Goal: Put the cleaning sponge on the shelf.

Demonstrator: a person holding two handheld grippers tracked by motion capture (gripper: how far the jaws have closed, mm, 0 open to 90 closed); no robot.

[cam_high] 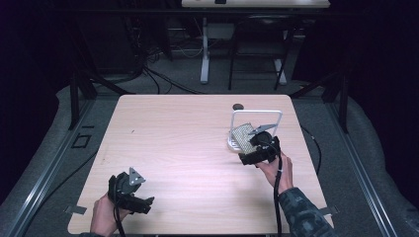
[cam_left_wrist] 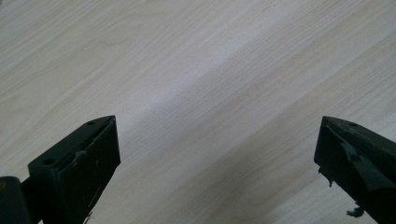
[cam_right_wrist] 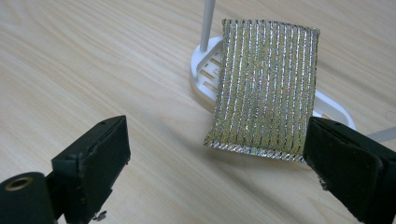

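Sponge (cam_right_wrist: 264,88) propped on white rack (cam_right_wrist: 205,74); right gripper (cam_right_wrist: 224,154) released beside it, left gripper (cam_left_wrist: 217,154) released, idle. Next: likely withdrawal clear of rack.

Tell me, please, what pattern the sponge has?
Glittery gold-and-silver stripes on the sponge, clearest in the right gripper view.

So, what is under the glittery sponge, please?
The sponge leans on a white slotted rack. The rack's base and one upright post show beside it; its near edge hangs above the wooden table. The part of the base beneath the sponge is covered.
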